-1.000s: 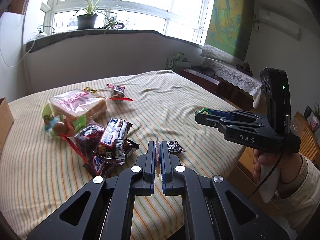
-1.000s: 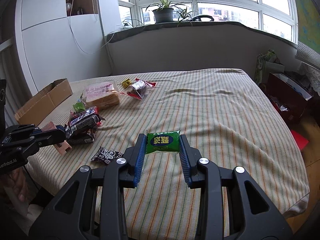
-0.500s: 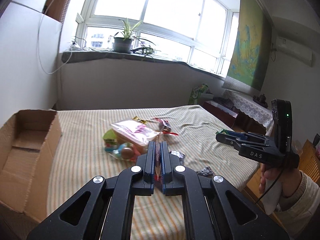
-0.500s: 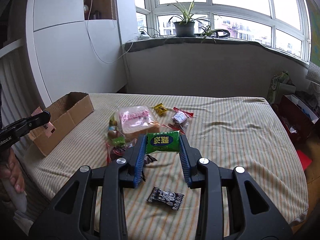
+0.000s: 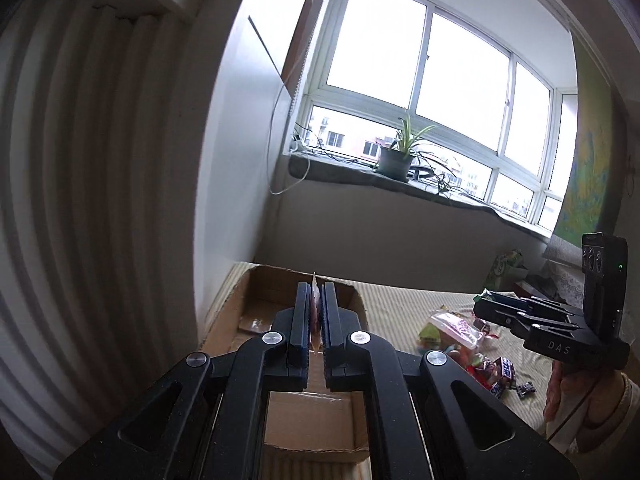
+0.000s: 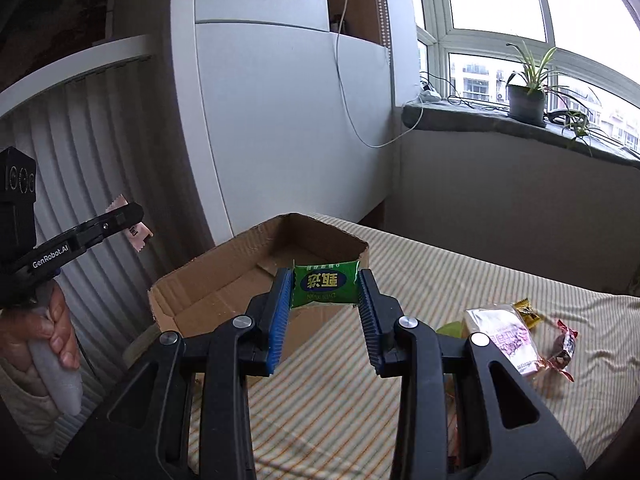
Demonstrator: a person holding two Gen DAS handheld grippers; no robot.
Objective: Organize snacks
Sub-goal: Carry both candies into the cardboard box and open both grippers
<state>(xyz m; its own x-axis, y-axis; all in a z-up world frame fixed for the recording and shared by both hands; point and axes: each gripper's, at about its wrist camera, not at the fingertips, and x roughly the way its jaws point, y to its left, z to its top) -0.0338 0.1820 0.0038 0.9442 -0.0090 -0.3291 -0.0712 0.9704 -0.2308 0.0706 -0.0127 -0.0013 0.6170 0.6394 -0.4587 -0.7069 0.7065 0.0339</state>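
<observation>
My left gripper (image 5: pixel 316 292) is shut on a thin pink snack packet (image 5: pixel 316 312), held above the open cardboard box (image 5: pixel 256 304). The right wrist view shows the same left gripper (image 6: pixel 132 216) with the pink packet (image 6: pixel 136 234) at far left. My right gripper (image 6: pixel 325 280) is shut on a green snack packet (image 6: pixel 325 284), in front of the cardboard box (image 6: pixel 224 276). The right gripper (image 5: pixel 486 308) also shows at the right of the left wrist view. A pile of snacks (image 5: pixel 472 348) lies on the striped bed (image 6: pixel 460 288).
A pink bread bag (image 6: pixel 508 336), a yellow sweet (image 6: pixel 527 312) and a red-wrapped snack (image 6: pixel 564 348) lie on the bed. A white cabinet (image 6: pixel 280 120) and ribbed wall stand behind the box. A potted plant (image 5: pixel 396 160) stands on the windowsill.
Both grippers have swung left, away from the snack pile towards the cardboard box, each still holding its packet. The left gripper now hangs over the box.
</observation>
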